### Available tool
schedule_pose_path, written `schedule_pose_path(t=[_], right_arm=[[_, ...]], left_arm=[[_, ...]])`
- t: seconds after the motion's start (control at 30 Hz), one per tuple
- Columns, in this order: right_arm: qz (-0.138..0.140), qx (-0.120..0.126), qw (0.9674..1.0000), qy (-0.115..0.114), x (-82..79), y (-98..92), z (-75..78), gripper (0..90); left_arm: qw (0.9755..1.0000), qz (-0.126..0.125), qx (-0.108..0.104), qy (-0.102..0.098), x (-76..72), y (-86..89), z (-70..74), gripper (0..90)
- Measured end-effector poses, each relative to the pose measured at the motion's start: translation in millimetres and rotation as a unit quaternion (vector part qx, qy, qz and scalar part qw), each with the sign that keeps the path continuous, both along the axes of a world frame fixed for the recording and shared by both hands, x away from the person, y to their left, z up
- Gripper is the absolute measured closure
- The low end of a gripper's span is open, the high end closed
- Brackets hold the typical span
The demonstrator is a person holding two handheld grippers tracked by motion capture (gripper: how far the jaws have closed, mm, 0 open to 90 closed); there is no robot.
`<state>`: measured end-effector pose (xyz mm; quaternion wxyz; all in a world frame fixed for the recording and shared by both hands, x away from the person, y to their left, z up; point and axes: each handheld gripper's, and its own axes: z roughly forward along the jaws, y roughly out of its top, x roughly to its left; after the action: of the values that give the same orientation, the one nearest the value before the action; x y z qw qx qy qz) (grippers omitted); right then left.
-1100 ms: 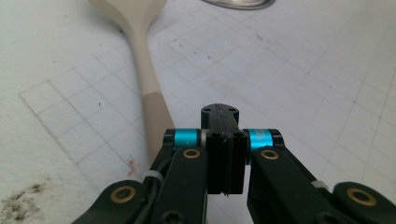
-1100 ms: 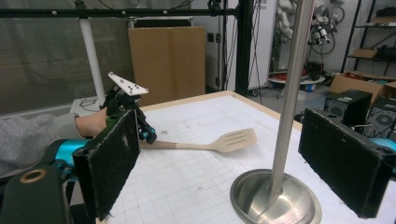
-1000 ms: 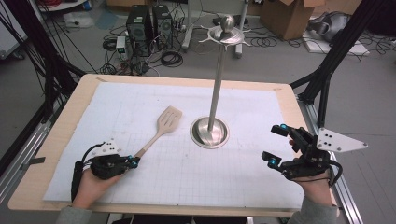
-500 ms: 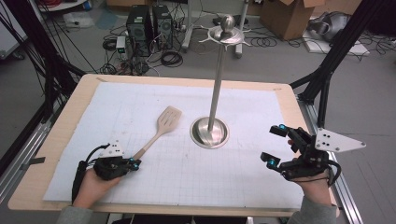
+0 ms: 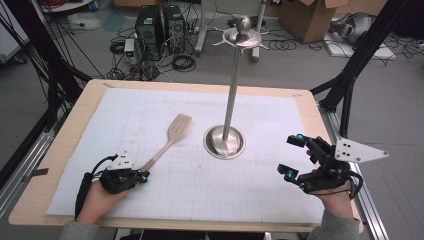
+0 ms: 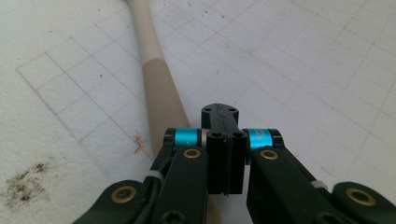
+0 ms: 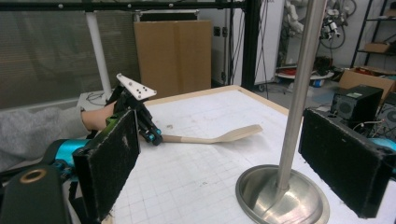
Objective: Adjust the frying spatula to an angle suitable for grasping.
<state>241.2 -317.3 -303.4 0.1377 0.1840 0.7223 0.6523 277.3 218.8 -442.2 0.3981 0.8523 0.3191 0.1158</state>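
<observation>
Left claw (image 5: 143,175) clenched, jaws pressed together at the spatula's (image 5: 170,139) handle end; whether the handle is pinched is hard to tell, since the jaws hide its tip. Spatula runs forward from it across the desk (image 5: 65,150). Right claw (image 5: 293,157) released, jaws spread, metal stand (image 5: 226,140) ahead.

Left gripper view: the spatula (image 6: 159,88) handle runs off the top edge and passes under the left gripper (image 6: 223,122), its end hidden. Right gripper view: the stand (image 7: 299,88) pole is cut off at the top, base at the bottom.
</observation>
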Motion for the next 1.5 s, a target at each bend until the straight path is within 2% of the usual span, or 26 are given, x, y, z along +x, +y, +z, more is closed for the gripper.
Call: schedule_pose_path(t=[0.27,0.43,0.57,0.77,0.83,0.87,1.03,1.3,1.5], right_arm=[[0.006,-0.002,1.0,0.003,1.2,0.8,-1.1,11.7],[0.008,-0.002,1.0,0.002,2.3,1.0,-1.6,11.7],[0.009,-0.003,0.9999,0.006,3.0,2.3,-2.2,11.7],[0.01,-0.004,0.9999,0.005,4.8,3.7,-3.1,11.7],[0.011,-0.005,0.9999,0.009,4.5,4.0,-3.3,11.7],[0.01,-0.005,0.9999,0.009,4.6,4.1,-3.4,11.7],[0.011,-0.005,0.9999,0.011,4.8,4.3,-3.6,11.7],[0.013,-0.008,0.9998,0.011,5.8,5.4,-4.6,11.7],[0.013,-0.007,0.9998,0.012,6.4,5.9,-5.4,11.7]], left_arm=[[0.9999,0.008,-0.004,0.005,-0.7,11.4,0.5,89.7],[0.9999,0.013,0.005,0.002,-1.0,15.7,1.1,89.7],[0.9998,0.017,0.004,0.004,-1.2,19.1,1.3,89.7],[0.9998,0.019,0.01,-0.001,-1.6,19.8,1.3,89.7],[0.9992,0.031,0.024,-0.011,-2.2,20.3,1.7,89.7],[0.9992,0.031,0.024,-0.011,-2.2,20.3,1.7,89.7],[0.9991,0.043,0.005,-0.004,0.3,29.5,1.2,89.7],[0.9987,0.051,-0.004,-0.002,1.7,33.2,0.3,89.7],[0.9976,0.067,-0.016,0.0,4.3,39.3,-0.8,89.7]])
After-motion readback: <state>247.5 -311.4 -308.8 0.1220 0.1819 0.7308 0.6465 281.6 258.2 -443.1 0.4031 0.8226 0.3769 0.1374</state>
